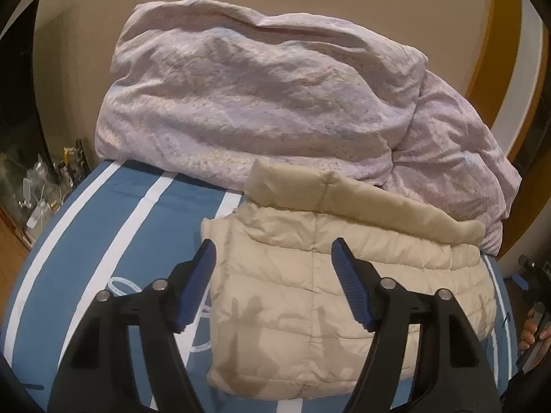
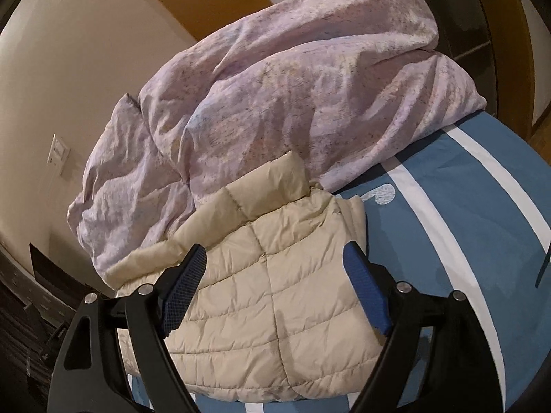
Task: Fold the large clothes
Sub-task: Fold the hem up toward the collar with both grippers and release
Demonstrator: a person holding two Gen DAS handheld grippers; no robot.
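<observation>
A cream quilted puffer jacket (image 1: 310,296) lies folded into a compact block on the blue bed cover (image 1: 113,227), its collar toward the far side. In the left wrist view my left gripper (image 1: 275,251) hovers above the jacket's near left part, jaws wide apart, blue pads (image 1: 196,285) bare and off the cloth. In the right wrist view the same jacket (image 2: 261,296) sits below my right gripper (image 2: 275,251), which is open too, with nothing between its pads (image 2: 368,296). Neither gripper touches the jacket.
A crumpled pale lilac duvet (image 1: 261,96) is heaped behind the jacket against the beige wall. The blue cover with white stripes (image 2: 465,213) runs beside the jacket. Clutter sits on the floor at the left (image 1: 38,186). A hand (image 1: 532,330) shows at the right edge.
</observation>
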